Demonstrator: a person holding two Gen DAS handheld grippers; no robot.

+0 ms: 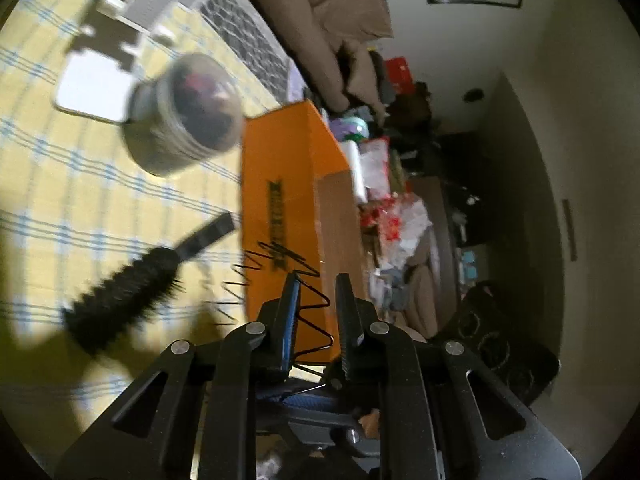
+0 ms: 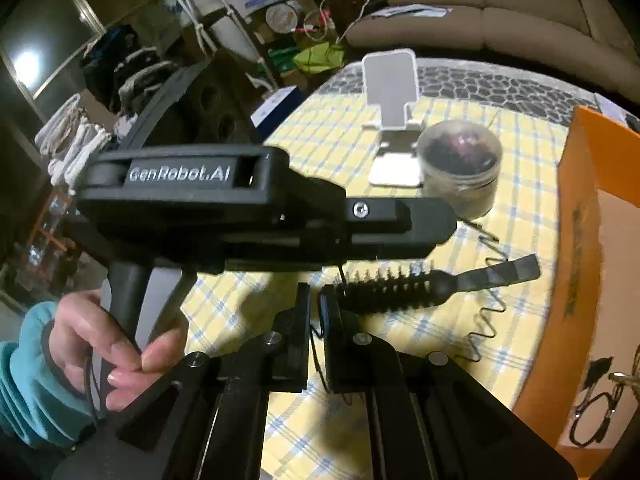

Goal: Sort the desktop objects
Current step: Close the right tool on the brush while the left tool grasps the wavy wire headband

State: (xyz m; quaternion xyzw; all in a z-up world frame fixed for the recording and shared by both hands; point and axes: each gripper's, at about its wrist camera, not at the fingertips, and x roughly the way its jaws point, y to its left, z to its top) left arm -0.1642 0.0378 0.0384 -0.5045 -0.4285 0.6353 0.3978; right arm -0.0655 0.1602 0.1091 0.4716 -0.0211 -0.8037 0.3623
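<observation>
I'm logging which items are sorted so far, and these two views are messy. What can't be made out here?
- Jar contents: left wrist view, motion blur; only dark lumps show.
- Orange box interior: right wrist view, cut off by the frame edge; only glasses show inside.
- Wire coil: its end lies behind the left gripper fingers.
- Box lettering: blurred in both views.

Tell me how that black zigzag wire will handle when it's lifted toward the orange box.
The zigzag wire looks thin and springy, so it will probably flex and stretch rather than stay rigid. Its far end trails across the checked tablecloth near the hairbrush, so it may snag bristles. It is likely very light.
</observation>
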